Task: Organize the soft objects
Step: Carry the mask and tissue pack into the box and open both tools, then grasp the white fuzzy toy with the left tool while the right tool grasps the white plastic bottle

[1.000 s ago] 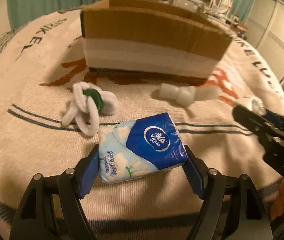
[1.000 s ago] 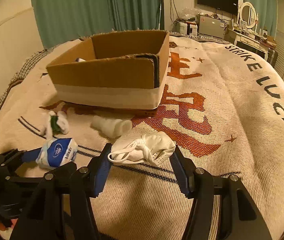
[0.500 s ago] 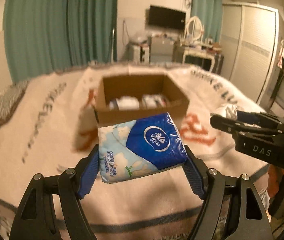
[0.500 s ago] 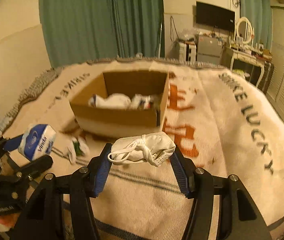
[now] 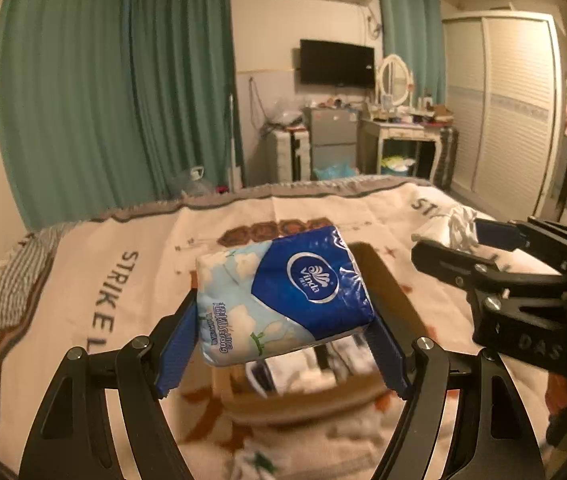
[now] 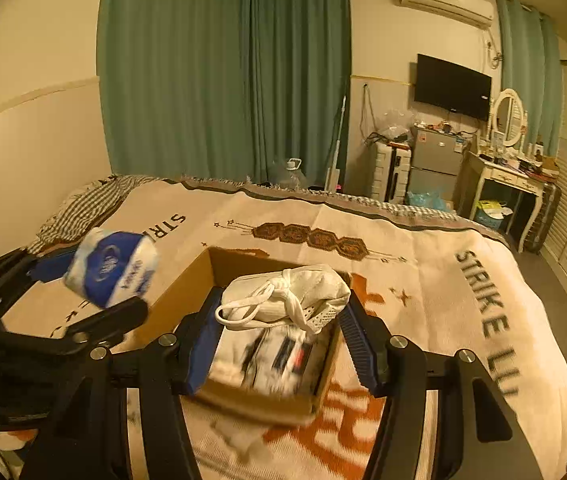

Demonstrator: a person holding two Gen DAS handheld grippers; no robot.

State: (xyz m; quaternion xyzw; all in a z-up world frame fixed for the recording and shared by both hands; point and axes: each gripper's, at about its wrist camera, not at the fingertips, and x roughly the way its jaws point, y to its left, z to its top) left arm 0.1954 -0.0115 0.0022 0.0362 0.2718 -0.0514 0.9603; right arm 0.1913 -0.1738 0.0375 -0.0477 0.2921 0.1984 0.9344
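My left gripper [image 5: 283,320] is shut on a blue and white tissue pack [image 5: 283,292] and holds it in the air over the near left part of the open cardboard box [image 5: 387,280]. My right gripper [image 6: 279,320] is shut on a white face mask [image 6: 287,296] and holds it above the box [image 6: 179,292]. The box holds several soft white items [image 6: 275,356], blurred. The tissue pack also shows in the right wrist view [image 6: 111,268], left of the box. The mask shows in the left wrist view [image 5: 457,226] at the right.
The box sits on a bed under a cream blanket [image 6: 443,280] with orange and black lettering. A white and green soft item [image 5: 255,460] lies on the blanket in front of the box. Curtains, a TV and a dresser stand beyond the bed.
Both grippers have risen from the blanket and moved forward with their loads. They now hang over the box, and I look down into it from closer.
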